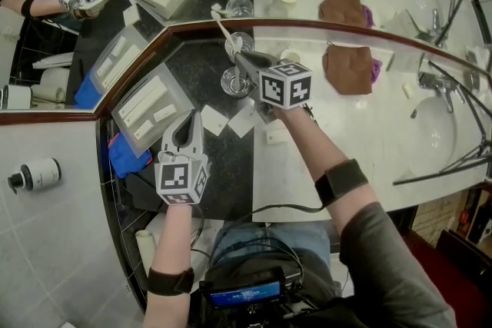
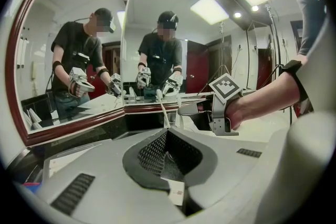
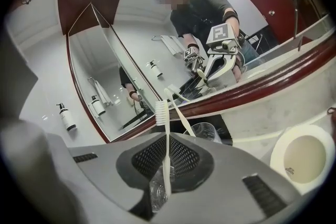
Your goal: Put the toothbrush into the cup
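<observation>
My right gripper [image 1: 241,58] [image 3: 167,153] is shut on a white toothbrush [image 3: 161,113], which stands upright between the jaws with its bristle head above them. Just beyond stands a clear glass cup [image 3: 206,131] [image 1: 233,79] on the dark counter by the mirror frame. A second white toothbrush [image 3: 182,108] leans in it. In the head view one white brush [image 1: 224,28] sticks up past the gripper's tips over the glass. My left gripper [image 1: 192,116] [image 2: 170,152] hangs shut and empty, nearer to me and left of the cup.
A mirror with a red-brown frame [image 1: 192,28] backs the counter. A clear plastic box [image 1: 146,107], a blue item [image 1: 127,154] and white cards [image 1: 246,119] lie left and in front. A brown cloth [image 1: 350,69], a round white dish [image 3: 302,157] and a sink [image 1: 442,138] lie right.
</observation>
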Demonstrator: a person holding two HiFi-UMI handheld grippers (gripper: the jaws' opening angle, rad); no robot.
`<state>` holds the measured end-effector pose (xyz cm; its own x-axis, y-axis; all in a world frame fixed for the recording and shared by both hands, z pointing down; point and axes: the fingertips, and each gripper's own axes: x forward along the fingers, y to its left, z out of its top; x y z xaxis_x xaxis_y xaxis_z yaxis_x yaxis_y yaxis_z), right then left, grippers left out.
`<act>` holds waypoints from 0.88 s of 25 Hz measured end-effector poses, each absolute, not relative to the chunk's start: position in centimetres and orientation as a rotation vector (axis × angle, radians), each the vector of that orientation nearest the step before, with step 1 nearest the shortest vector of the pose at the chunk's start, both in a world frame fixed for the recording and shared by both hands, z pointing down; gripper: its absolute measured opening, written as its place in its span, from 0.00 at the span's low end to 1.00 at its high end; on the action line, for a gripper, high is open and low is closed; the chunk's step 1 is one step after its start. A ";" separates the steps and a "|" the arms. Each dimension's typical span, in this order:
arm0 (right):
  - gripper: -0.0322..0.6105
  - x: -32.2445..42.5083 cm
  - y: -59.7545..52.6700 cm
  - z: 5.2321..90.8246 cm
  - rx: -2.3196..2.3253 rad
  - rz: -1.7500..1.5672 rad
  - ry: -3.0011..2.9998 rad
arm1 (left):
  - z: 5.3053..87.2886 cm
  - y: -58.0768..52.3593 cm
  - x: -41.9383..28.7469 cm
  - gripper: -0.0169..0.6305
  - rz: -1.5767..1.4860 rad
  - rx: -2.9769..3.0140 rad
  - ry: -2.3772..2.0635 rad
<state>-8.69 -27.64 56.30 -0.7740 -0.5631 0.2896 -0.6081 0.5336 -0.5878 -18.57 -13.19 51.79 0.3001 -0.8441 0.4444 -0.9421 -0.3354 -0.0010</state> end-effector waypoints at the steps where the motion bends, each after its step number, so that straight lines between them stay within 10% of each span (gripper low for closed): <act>1: 0.11 -8.7 -27.6 56.0 1.029 1.069 -2.698 | 51.7 -13.1 -18.6 0.03 0.535 2.315 -1.636; 22: 0.11 -6.8 -21.4 45.8 0.797 0.733 -2.744 | 47.3 -9.8 -17.6 0.03 0.434 2.280 -1.723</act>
